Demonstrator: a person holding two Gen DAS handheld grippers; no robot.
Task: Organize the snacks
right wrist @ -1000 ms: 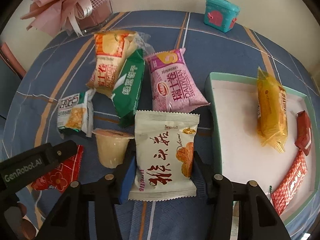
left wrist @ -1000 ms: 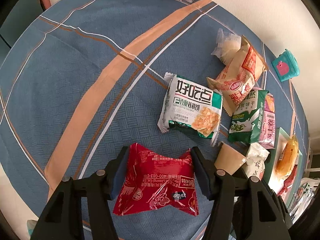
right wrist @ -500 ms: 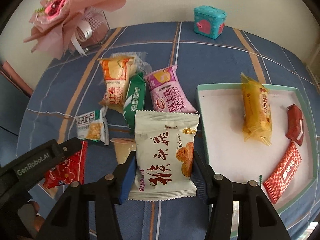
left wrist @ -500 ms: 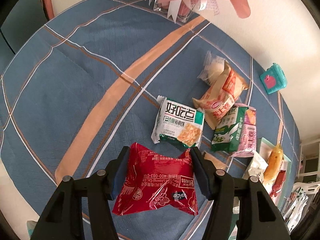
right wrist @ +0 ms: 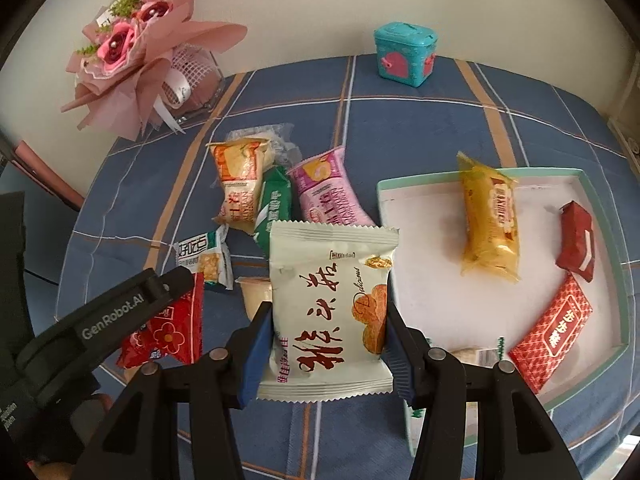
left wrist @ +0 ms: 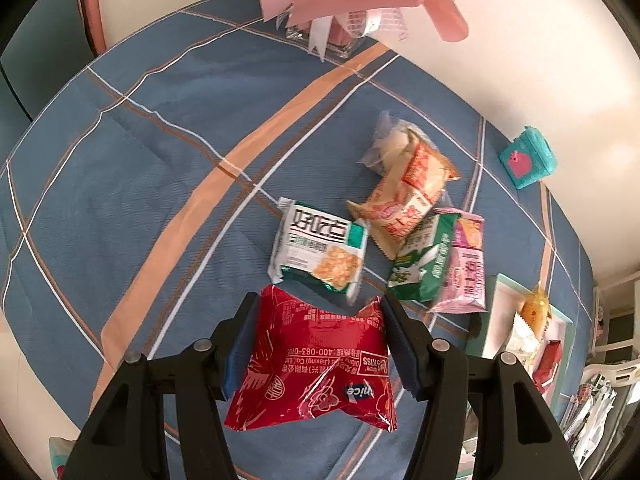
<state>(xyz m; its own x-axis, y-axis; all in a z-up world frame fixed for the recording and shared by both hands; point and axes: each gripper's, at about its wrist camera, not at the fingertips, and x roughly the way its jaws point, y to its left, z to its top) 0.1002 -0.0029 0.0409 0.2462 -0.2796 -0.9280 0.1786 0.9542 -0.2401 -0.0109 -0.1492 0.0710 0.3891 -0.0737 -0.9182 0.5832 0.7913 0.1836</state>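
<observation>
Hiding part of the table in each wrist view, the held packets cover what lies straight ahead of the tongs. In the right wrist view the cream packet blocks most of a small pale cup and the near-left corner of the white tray; a small wrapper at the tray's near edge is too cut off to identify. In the left wrist view the tray shows only as a sliver at the right rim, its contents blurred.

The right gripper is clamped on the cream packet, blue pads pressing its two side edges — the packet stands upright between them, clear of the checked blue tablecloth. The left gripper is closed the same way on a red packet, pinched at its waist so the foil puckers.

Loose snacks lie in a cluster beyond both tongs: a white-green biscuit packet, an orange packet, a green packet and a pink packet. In the tray rest a yellow packet and two red wrappers.
</observation>
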